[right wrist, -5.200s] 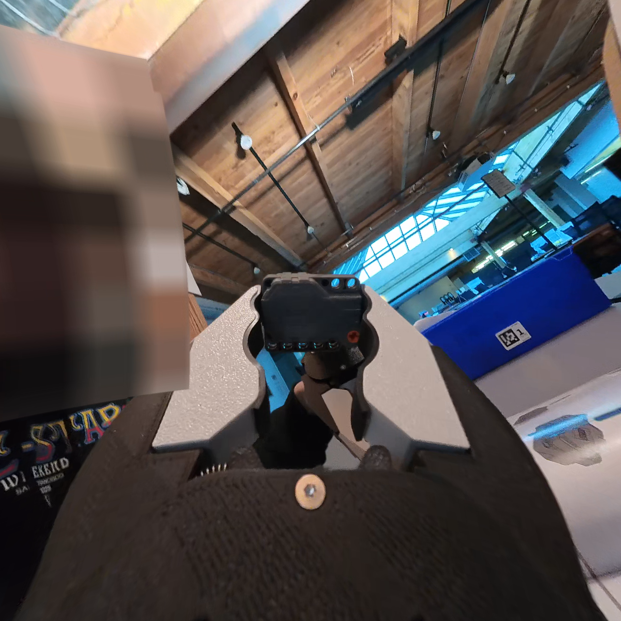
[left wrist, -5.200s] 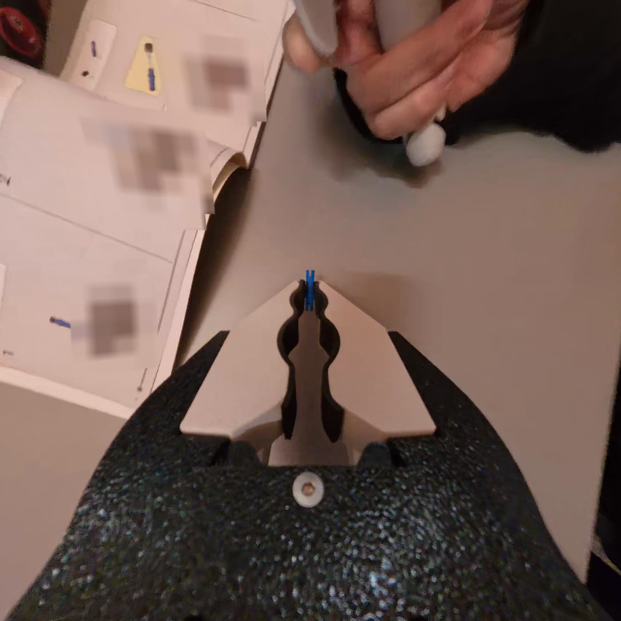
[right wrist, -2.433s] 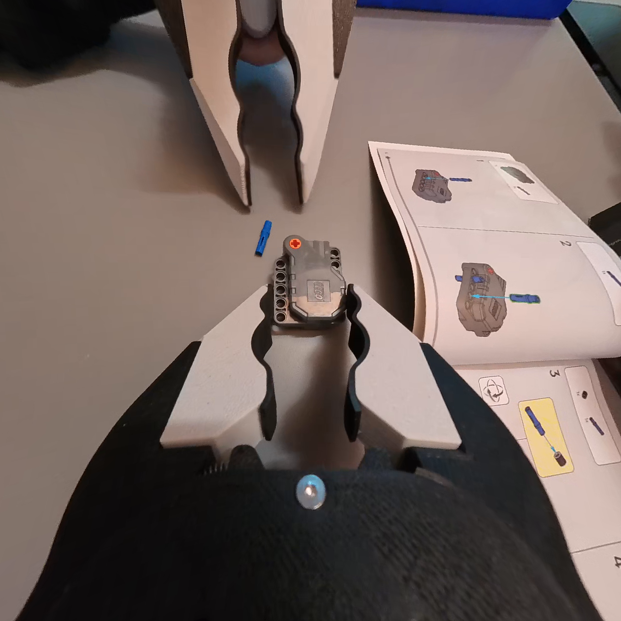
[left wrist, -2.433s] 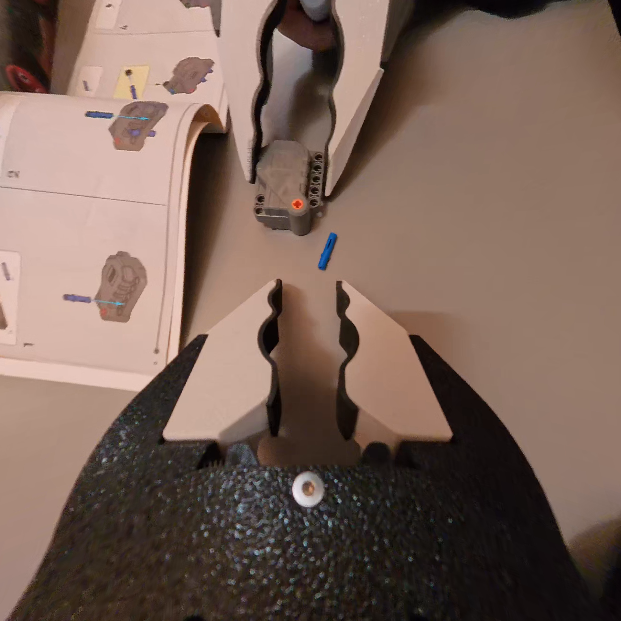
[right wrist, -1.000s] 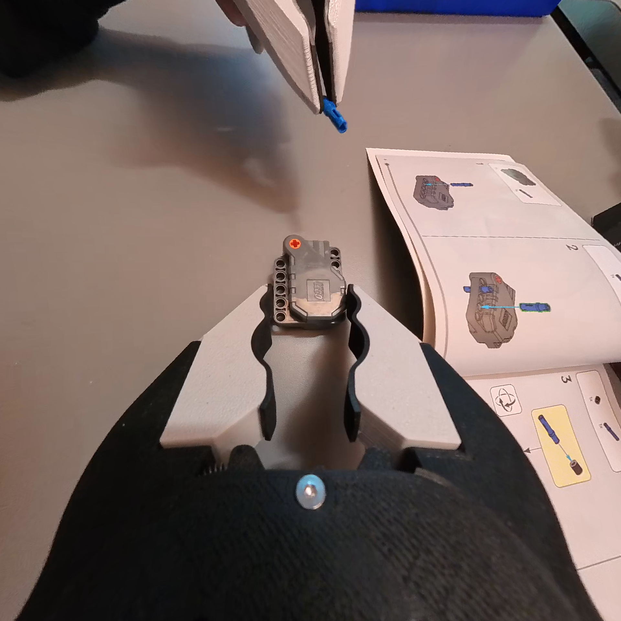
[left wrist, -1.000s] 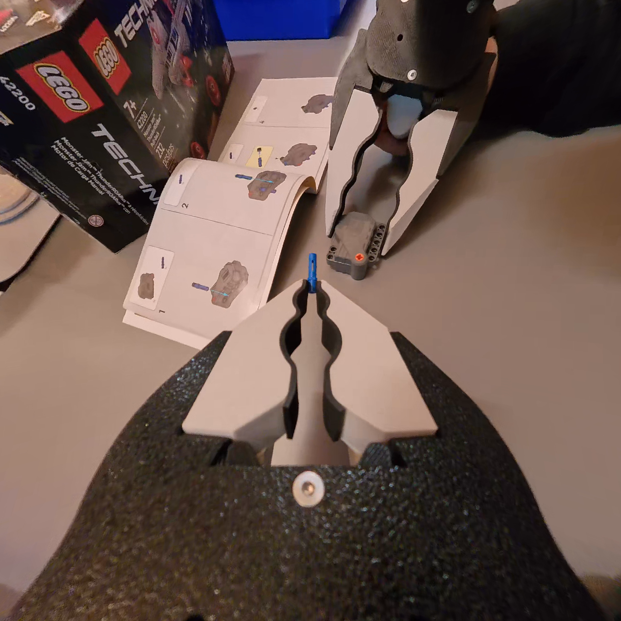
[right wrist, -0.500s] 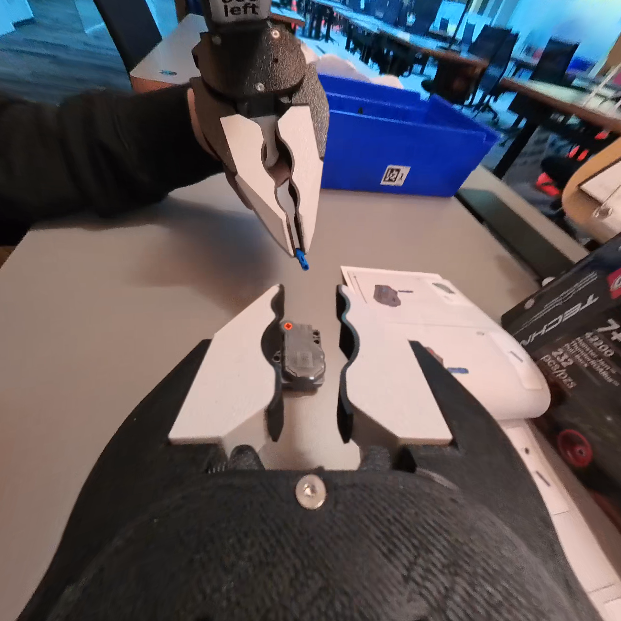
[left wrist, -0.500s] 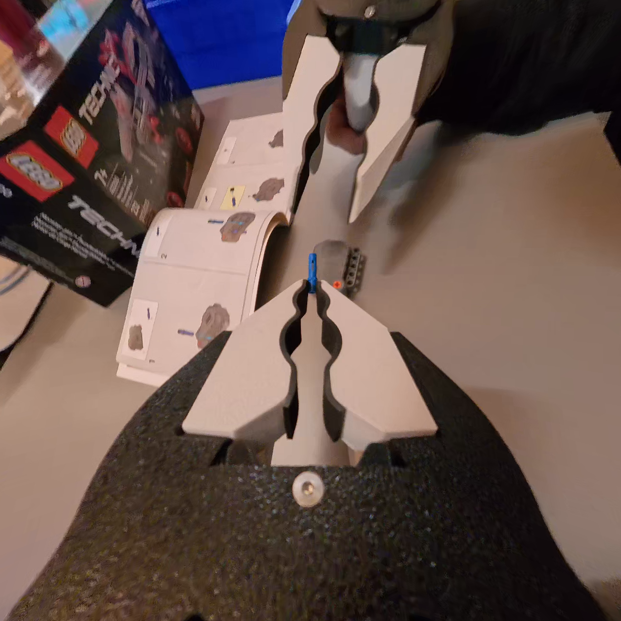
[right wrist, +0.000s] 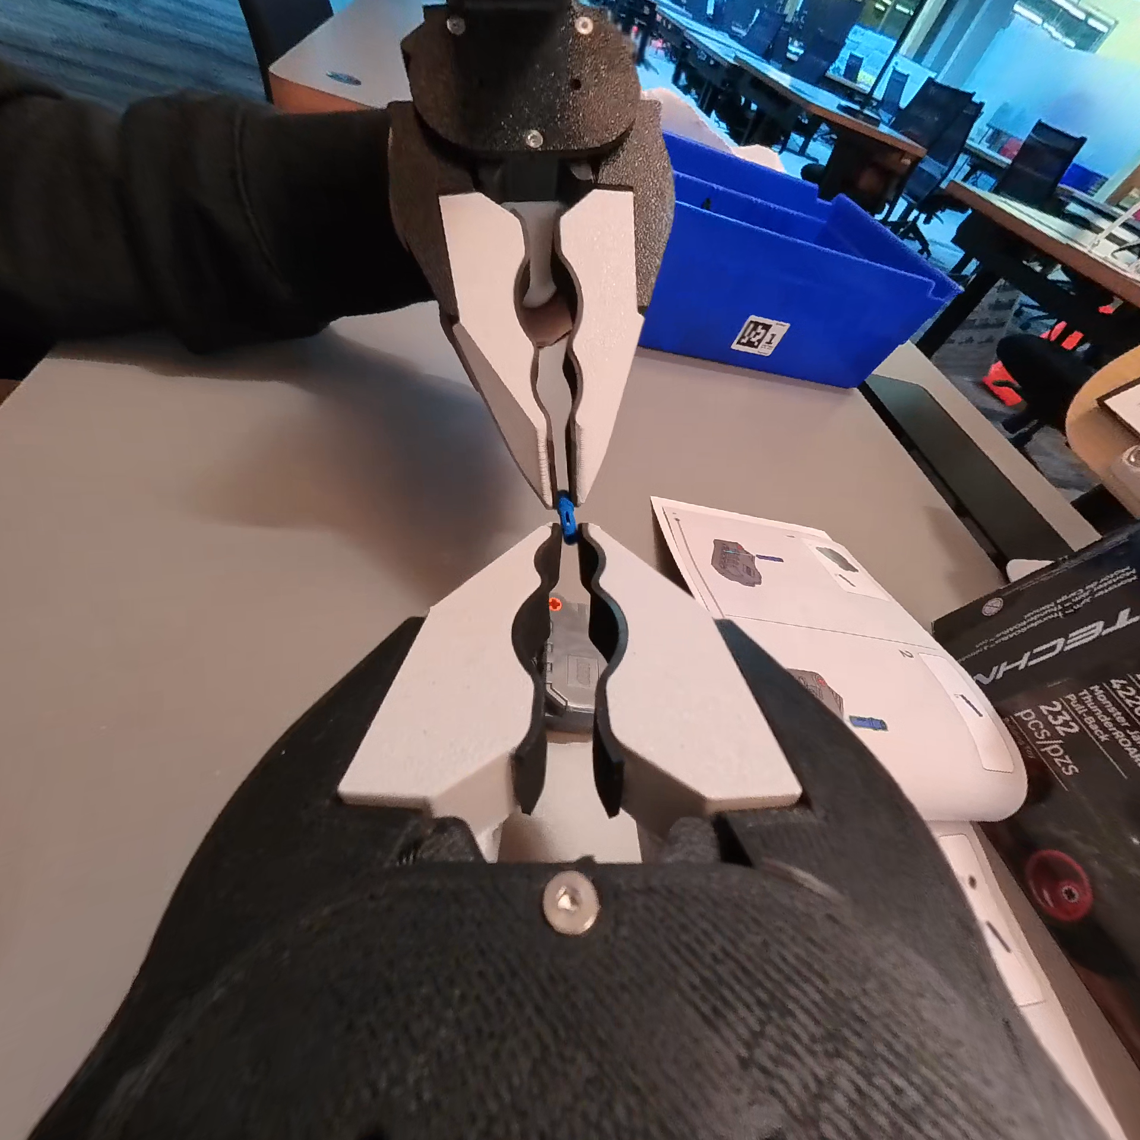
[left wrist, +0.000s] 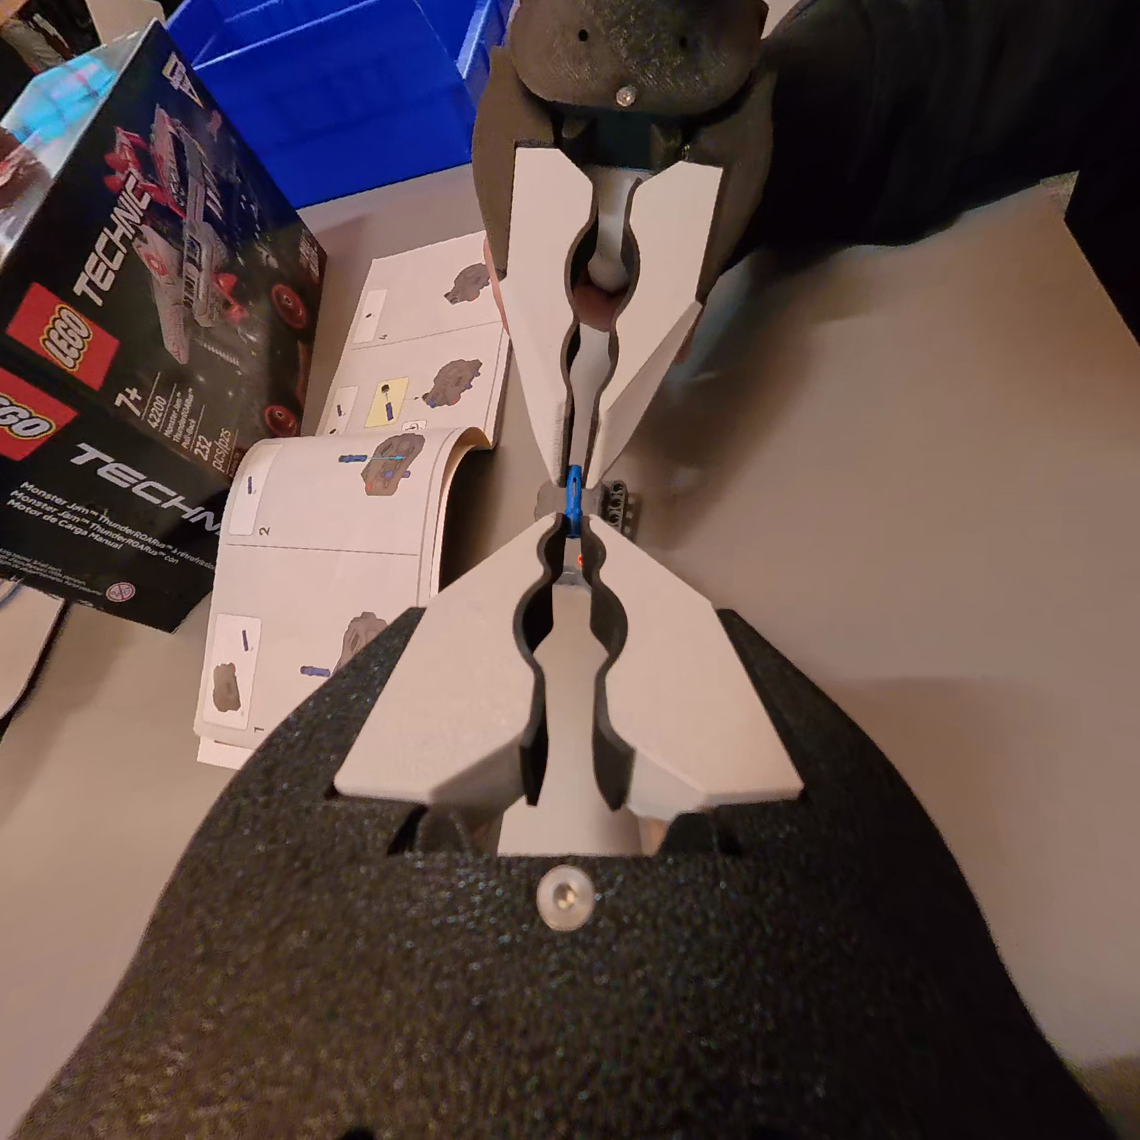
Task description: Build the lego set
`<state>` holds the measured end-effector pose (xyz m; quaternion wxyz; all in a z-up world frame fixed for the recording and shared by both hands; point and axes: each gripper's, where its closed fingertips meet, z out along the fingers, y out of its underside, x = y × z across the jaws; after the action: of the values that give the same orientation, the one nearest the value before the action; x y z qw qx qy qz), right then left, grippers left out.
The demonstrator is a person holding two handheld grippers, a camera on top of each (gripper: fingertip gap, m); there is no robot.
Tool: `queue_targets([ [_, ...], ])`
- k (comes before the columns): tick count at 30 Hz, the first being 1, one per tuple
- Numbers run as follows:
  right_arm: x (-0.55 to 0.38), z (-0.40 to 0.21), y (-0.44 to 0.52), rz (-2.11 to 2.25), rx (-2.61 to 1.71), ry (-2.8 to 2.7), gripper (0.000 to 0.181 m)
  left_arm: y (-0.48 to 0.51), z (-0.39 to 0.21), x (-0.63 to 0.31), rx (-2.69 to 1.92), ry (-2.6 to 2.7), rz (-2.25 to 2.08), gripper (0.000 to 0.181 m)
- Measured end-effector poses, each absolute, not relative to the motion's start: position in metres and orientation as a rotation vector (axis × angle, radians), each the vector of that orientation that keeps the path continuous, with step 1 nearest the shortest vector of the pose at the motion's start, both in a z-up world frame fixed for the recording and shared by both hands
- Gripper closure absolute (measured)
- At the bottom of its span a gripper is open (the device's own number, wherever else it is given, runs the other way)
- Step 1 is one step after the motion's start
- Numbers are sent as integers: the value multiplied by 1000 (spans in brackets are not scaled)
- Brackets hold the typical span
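A small blue pin (left wrist: pixel 574 496) is held in the air between both grippers, tip to tip. My left gripper (left wrist: pixel 574 524) is shut on its near end. My right gripper (left wrist: pixel 577 475) comes from the far side and is shut on the other end. In the right wrist view the pin (right wrist: pixel 564 512) sits between my right gripper (right wrist: pixel 569 533) and the left gripper (right wrist: pixel 561 493) opposite. The grey motor block (right wrist: pixel 574 672) lies on the table below and shows through the right fingers' gap. In the left wrist view it (left wrist: pixel 617 496) is partly hidden behind the tips.
An open instruction booklet (left wrist: pixel 321 555) lies left of the block and also shows in the right wrist view (right wrist: pixel 802 592). The black set box (left wrist: pixel 123 308) stands beyond it. A blue bin (right wrist: pixel 771 265) sits at the table's far edge. Less than 4 cm separates the two grippers' tips.
My right gripper let go of the motor block, rose off the table and closed on the free end of the pin. My left gripper carried the pin up to meet it.
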<state>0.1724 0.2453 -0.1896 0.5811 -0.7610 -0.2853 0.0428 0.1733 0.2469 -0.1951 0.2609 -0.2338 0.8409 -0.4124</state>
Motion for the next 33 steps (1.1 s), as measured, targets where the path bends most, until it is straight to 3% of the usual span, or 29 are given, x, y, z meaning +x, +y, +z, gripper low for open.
queue_targets([
  [15,167,-139,239,335,-1487,-481,179,241,-143,168,-563,2001,-1466,175],
  [33,167,-150,243,255,-1518,-527,179,237,-144,167,-598,2024,-1522,181],
])
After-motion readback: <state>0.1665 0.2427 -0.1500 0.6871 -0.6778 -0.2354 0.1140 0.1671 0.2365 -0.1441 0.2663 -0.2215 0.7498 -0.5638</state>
